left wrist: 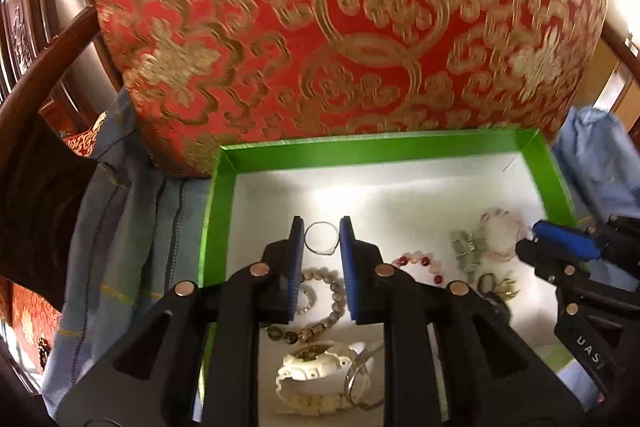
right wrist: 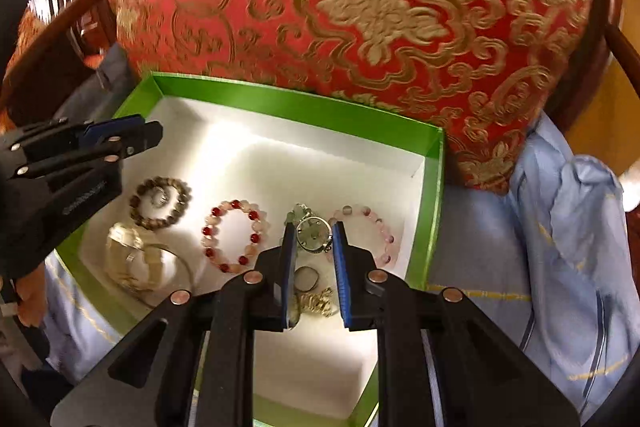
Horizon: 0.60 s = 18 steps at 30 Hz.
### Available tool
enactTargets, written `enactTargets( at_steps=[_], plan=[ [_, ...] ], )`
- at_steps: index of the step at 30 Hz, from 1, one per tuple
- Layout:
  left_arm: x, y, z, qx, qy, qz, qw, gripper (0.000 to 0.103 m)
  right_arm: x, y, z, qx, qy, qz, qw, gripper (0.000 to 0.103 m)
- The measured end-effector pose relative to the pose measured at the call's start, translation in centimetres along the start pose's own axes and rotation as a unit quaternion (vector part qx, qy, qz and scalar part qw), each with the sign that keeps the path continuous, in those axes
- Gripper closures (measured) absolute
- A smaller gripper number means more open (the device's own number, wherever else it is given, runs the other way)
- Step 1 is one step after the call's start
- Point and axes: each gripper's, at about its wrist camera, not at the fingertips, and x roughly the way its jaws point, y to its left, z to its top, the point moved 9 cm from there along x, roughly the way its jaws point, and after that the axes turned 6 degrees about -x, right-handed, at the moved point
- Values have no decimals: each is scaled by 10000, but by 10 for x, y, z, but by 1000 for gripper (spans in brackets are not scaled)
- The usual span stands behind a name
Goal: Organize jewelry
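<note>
All the jewelry sits in a green box (right wrist: 434,187) with a white floor. From left to right in the right wrist view: a brown bead bracelet (right wrist: 160,203) with a small ring inside it, a red-and-pink bead bracelet (right wrist: 236,237), a pale green piece (right wrist: 310,231) and a pink bead bracelet (right wrist: 372,235) next to the right wall. Nearer the camera there's a white watch (left wrist: 316,373) with a thin silver bangle (left wrist: 360,375) leaning on it, plus a small gold cluster (right wrist: 316,301). A thin silver ring (left wrist: 321,239) lies on its own on the white floor, further back.

The left gripper (left wrist: 321,239) hangs over the box, jaws with a narrow gap and nothing held; the silver ring shows through that gap but the pads don't touch it. The right gripper (right wrist: 314,239) is the same deal: narrow gap, empty, over the green piece. That piece is kinda blurry, so it could be a pendant or a stone bracelet, can't say.

The box rests on light blue cloth (right wrist: 560,247), bunched up on the right. Right behind the box is a big red cushion (right wrist: 360,7) with a gold pattern, touching the far wall. Dark wooden chair arms (left wrist: 52,67) curve around both sides.
</note>
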Motion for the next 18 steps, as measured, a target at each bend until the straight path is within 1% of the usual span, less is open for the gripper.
enactTargets(
  at_steps=[2, 5, 6, 7, 8, 9, 11, 12, 13, 14, 16, 18],
  plan=[
    [5, -3, -6, 151, 50, 48, 9999, 85, 5, 0, -2, 15, 49, 25, 10000, 85],
    [4, -14, -13, 569, -88, 208, 9981, 84, 11, -1, -5, 166, 138, 257, 9994, 84],
    [3, -17, -15, 656, -126, 227, 9975, 84, 10, -2, -5, 170, 138, 267, 9994, 77],
    [1, -19, -16, 718, -157, 234, 9970, 77, 8, -3, -6, 176, 131, 263, 9994, 71],
    [-2, -21, -18, 733, -192, 233, 9969, 70, 5, -4, -6, 202, 97, 254, 9994, 60],
    [-6, -21, -19, 739, -246, 215, 9967, 58, 0, -6, -5, 254, 35, 254, 9993, 55],
    [-16, -23, -21, 722, -384, 177, 9965, 57, -15, -9, -3, 355, -68, 313, 9989, 50],
    [-24, -22, -23, 710, -415, 139, 9965, 55, -23, -9, -3, 394, -112, 346, 9986, 42],
    [-30, -21, -24, 673, -431, 104, 9967, 50, -29, -10, -2, 425, -161, 352, 9983, 33],
    [-36, -19, -26, 634, -456, 84, 9969, 47, -41, -12, -2, 467, -266, 345, 9980, 30],
    [-54, -15, -30, 548, -572, 98, 9968, 38, -57, -13, -3, 503, -384, 320, 9975, 19],
    [-75, -12, -33, 517, -703, 128, 9961, 31, -74, -10, -7, 486, -456, 246, 9975, 13]
  ],
)
